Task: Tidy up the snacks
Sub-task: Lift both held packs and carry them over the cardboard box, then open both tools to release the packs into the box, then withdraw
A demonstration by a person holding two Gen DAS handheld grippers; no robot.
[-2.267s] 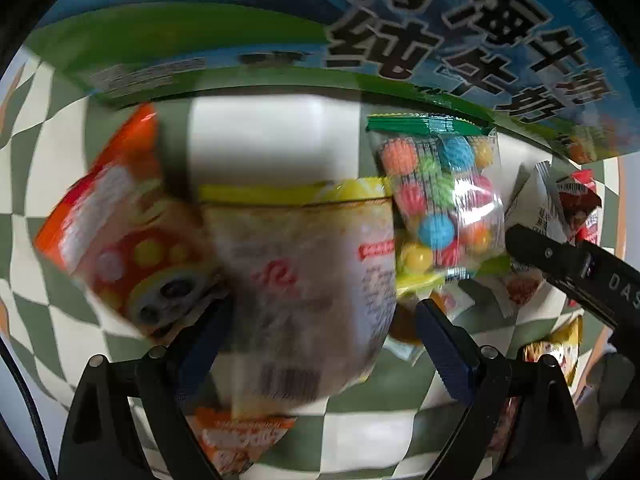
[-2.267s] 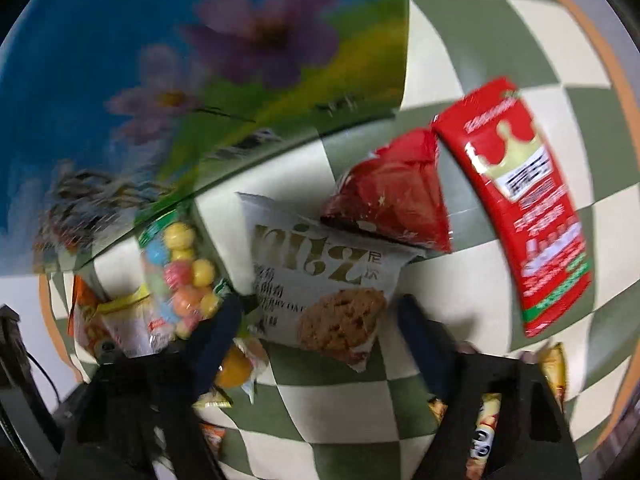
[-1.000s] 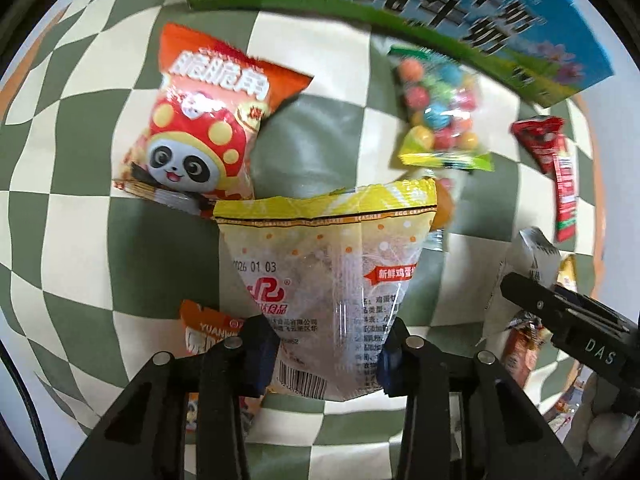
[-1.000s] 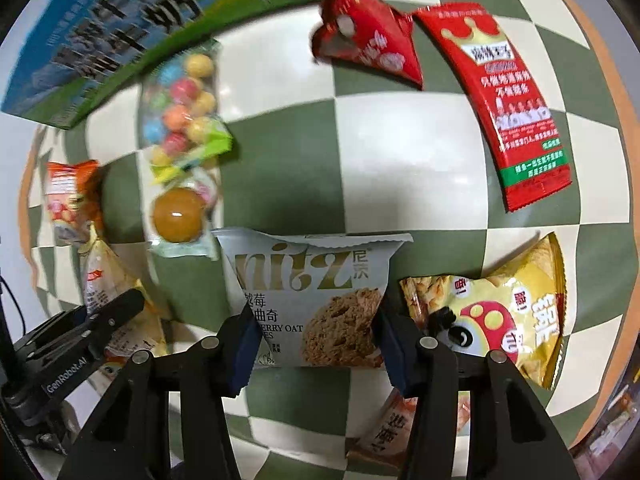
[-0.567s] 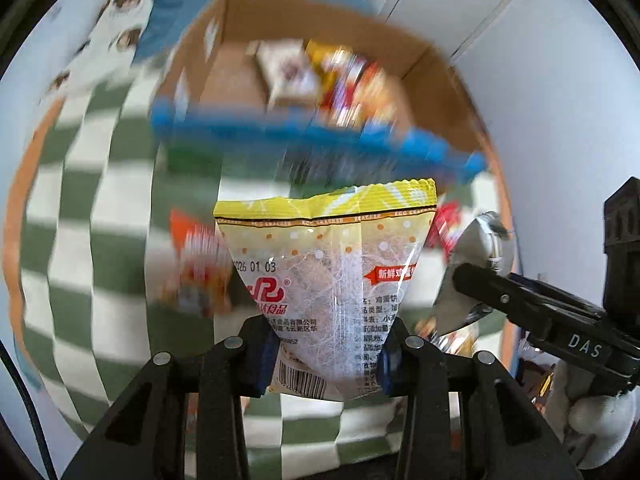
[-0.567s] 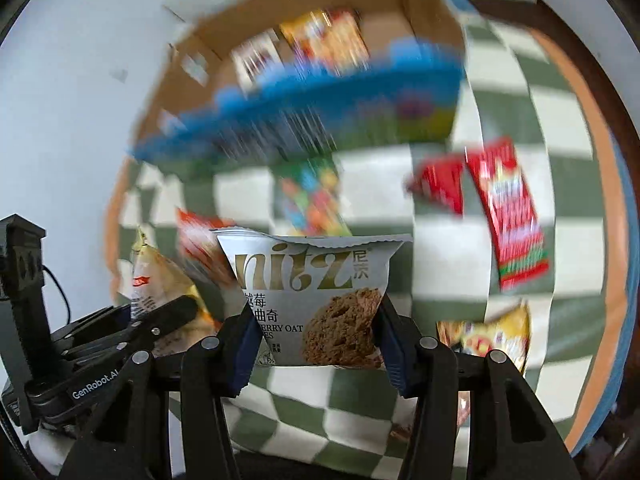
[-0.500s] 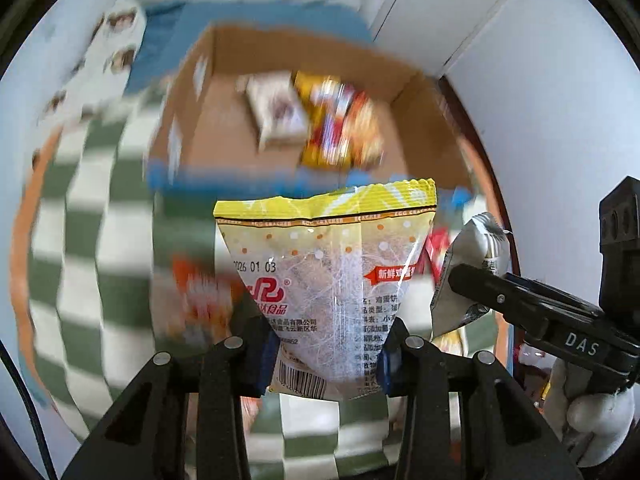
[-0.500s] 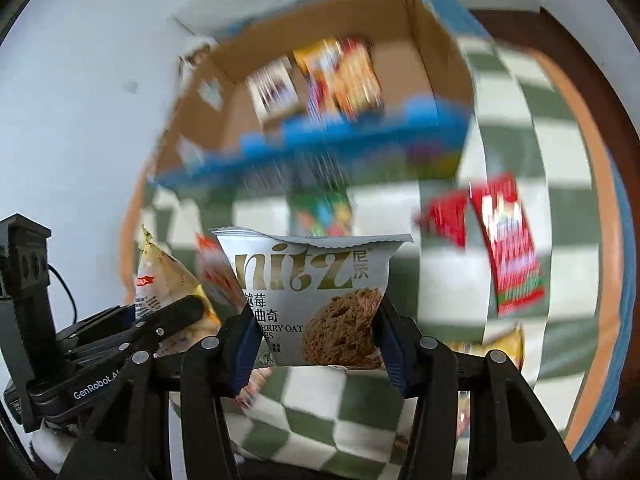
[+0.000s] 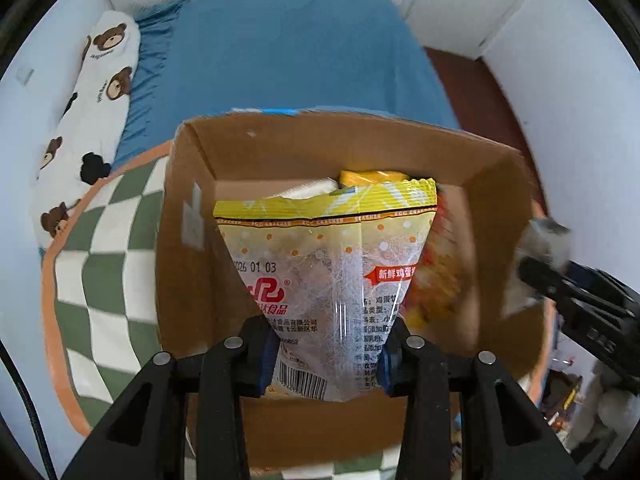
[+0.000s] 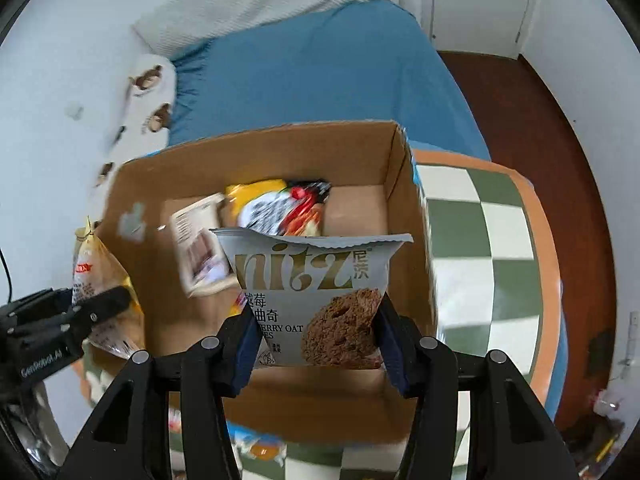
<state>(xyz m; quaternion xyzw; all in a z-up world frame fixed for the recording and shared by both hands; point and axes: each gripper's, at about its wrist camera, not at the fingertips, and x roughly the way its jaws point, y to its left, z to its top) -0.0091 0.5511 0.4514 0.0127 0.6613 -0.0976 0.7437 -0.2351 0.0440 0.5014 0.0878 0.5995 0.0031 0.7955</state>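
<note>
Mid-step: carrying two snack packs to the cardboard box (image 9: pixel 192 208), the drop not yet made. Left gripper (image 9: pixel 326 350) clamped nearly closed on the lower part of a yellow-topped egg cracker bag (image 9: pixel 324 272), pads pressing in from both sides; bag hanging above the open box, over its left-to-middle part as seen in the left wrist view. Right gripper (image 10: pixel 316 338) pinching a grey Nitz oat cookie pack (image 10: pixel 316 284) by its lower edge, jaws narrow and pressed on the pack, also poised over the box, toward its right wall.

Already lying on the box floor: a white-and-brown wrapper (image 10: pixel 200 248) and a yellow, black-and-white and red packet (image 10: pixel 280 204). Box standing on a green-and-white checked cloth with an orange border (image 10: pixel 504 240), a blue bed (image 10: pixel 312 76) behind.

Judged next: lower each pack a little inside the walls, toward bare floor at the right of the box, then open the jaws, taking care to keep the two grippers from bumping each other.

Readable writing: on the egg cracker bag, "EGG CRACKER" repeated along the seal, a date "2026 01 03", a red logo with "食品", a red tag starting "新鲜鸡蛋", and a barcode. On the cookie pack, "nitz 尼茨", "曲奇", "BERRY OAT". On the left tool's body, "GenRobot.AI", partly blurred.
</note>
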